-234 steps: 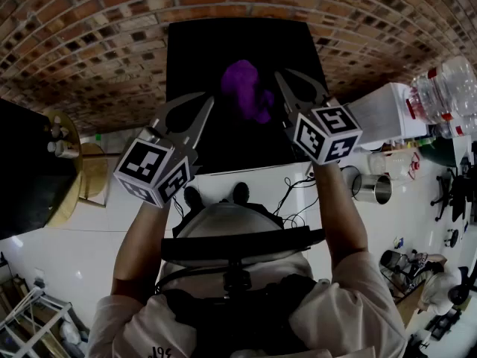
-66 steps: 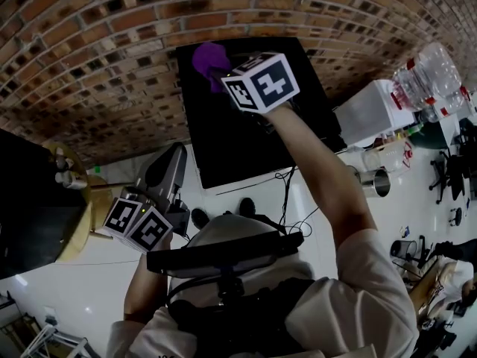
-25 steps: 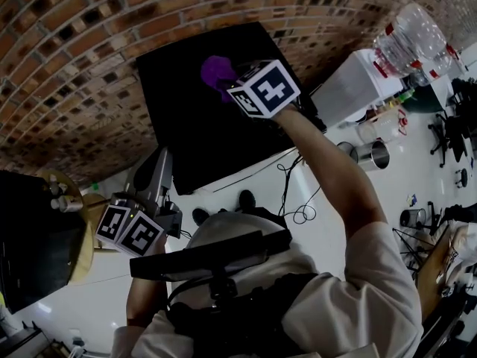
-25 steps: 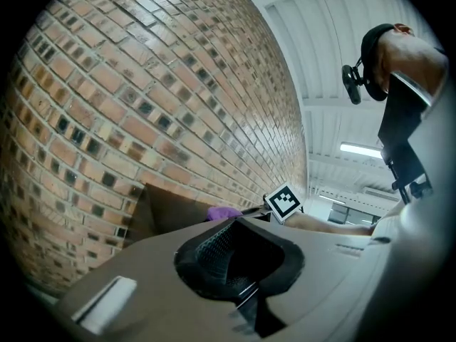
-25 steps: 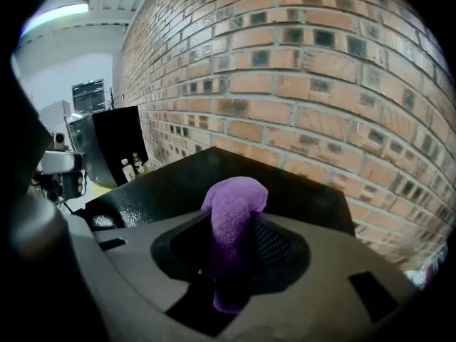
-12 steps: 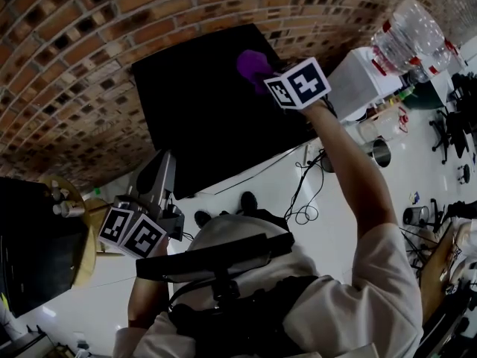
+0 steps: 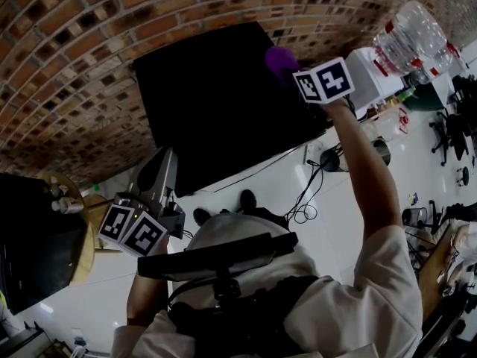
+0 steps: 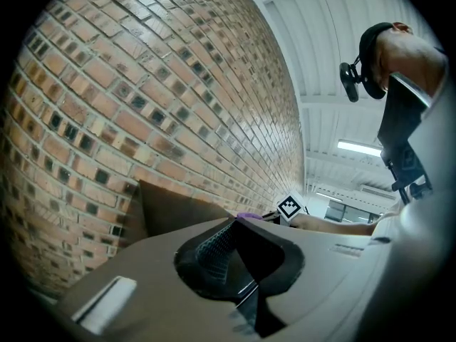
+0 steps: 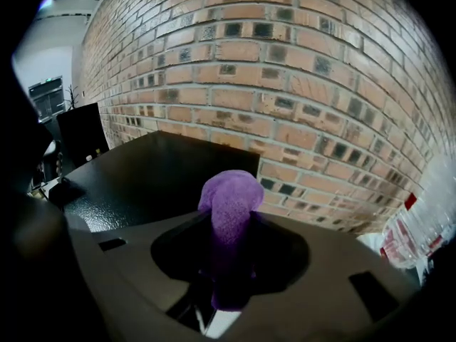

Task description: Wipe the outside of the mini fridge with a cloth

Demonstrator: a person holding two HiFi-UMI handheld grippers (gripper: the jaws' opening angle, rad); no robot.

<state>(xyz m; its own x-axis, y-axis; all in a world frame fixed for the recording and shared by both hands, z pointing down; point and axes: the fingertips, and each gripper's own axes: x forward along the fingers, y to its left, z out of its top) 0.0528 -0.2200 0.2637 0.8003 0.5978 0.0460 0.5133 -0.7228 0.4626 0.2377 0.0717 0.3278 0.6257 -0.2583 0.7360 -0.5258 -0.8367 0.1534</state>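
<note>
Right gripper pinched the fluffy purple cloth; left gripper was closed, empty. Even pressure on the black box-shaped mini fridge was advisable.

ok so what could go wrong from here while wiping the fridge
1. The right gripper pinches the purple fuzzy cloth in a narrow bunch; hard rubbing might drag it out.
2. The cloth is at the far right corner of the black mini fridge, close to the red brick wall; an overshooting stroke could scrape the bricks.
3. Dark cables trail over the white floor near the person's feet, a possible snag when stepping round.
</note>
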